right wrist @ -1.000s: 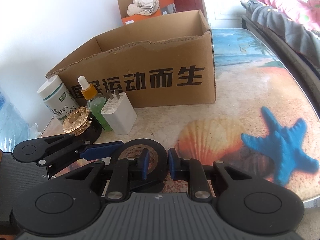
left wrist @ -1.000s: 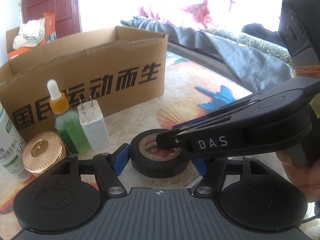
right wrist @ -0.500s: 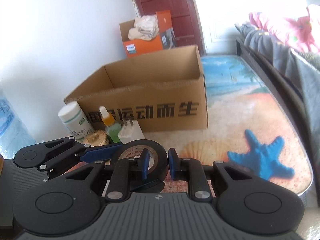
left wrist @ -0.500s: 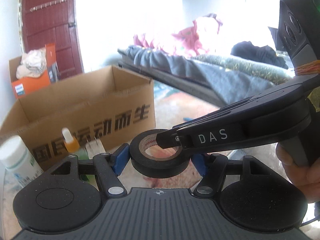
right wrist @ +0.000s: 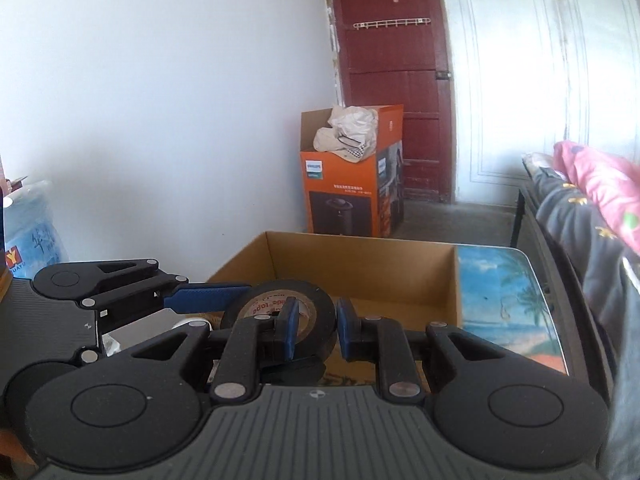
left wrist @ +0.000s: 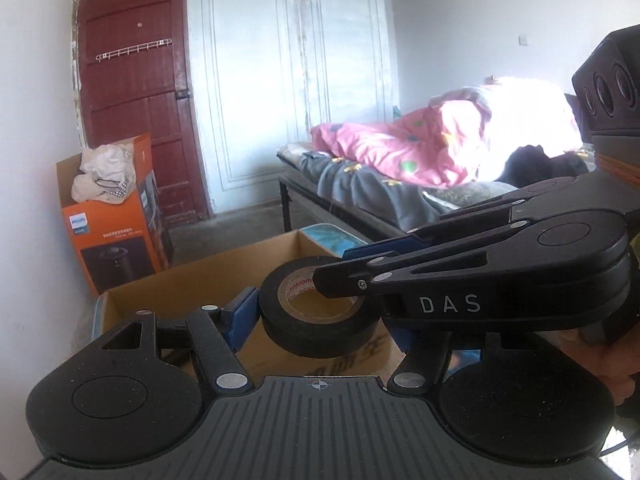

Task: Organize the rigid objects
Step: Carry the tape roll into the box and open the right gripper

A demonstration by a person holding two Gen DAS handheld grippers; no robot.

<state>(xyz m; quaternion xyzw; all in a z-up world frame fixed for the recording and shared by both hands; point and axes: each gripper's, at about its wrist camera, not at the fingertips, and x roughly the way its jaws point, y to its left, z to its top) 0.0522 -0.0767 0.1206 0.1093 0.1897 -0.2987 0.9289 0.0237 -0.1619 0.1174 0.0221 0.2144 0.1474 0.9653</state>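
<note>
tape: black roll (left wrist: 316, 312) up in the air over the open cardboard box (right wrist: 360, 268)
left gripper (left wrist: 320, 320): fingers clamped on the roll's outside
right gripper (right wrist: 314, 330): fingers pinching its wall, one inside the hole
around: orange box (right wrist: 352, 200) by the red door (right wrist: 396, 80), bed (left wrist: 380, 196) on the right

table (right wrist: 516, 280) (beach print) | on it: open cardboard box (right wrist: 360, 268) | floor (right wrist: 460, 216): orange carton (right wrist: 344, 192)

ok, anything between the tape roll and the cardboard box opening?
Nothing visible. The tape roll is held above the near edge of the cardboard box by both tools: the left tool across its outside, the right tool with one finger through the core. The box is open-topped, and the part of its inside that shows is bare.
</note>
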